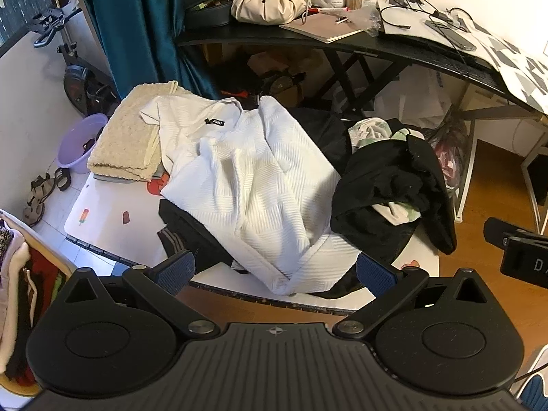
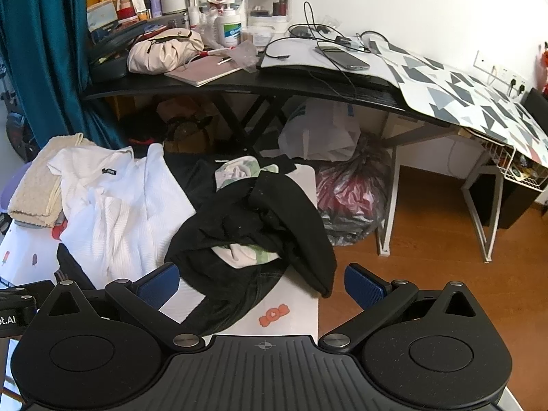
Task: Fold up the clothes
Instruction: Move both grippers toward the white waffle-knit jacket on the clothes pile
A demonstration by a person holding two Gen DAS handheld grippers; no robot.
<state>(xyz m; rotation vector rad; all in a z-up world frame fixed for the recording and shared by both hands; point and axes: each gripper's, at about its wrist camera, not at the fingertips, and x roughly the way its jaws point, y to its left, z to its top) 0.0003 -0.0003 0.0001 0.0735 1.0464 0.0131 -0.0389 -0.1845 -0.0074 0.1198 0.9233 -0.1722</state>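
A white textured shirt (image 1: 246,185) lies crumpled across the small white table (image 1: 113,212), its collar label toward the far side. To its right sits a heap of black garments (image 1: 390,188) with a pale green-printed piece tucked in. A folded beige towel (image 1: 133,137) rests at the far left. My left gripper (image 1: 275,272) hangs open above the shirt's near hem, nothing between its blue pads. In the right wrist view, my right gripper (image 2: 262,284) stands open over the near edge of the black heap (image 2: 253,226), apart from it; the white shirt (image 2: 123,212) lies left.
A cluttered black desk (image 2: 260,84) with bag, notebook, cables and phone stands behind the table. Bags (image 2: 346,202) sit on the wooden floor under it. A lilac basin (image 1: 80,144), sandals and an exercise bike stand left. Teal curtain (image 1: 137,24) hangs behind.
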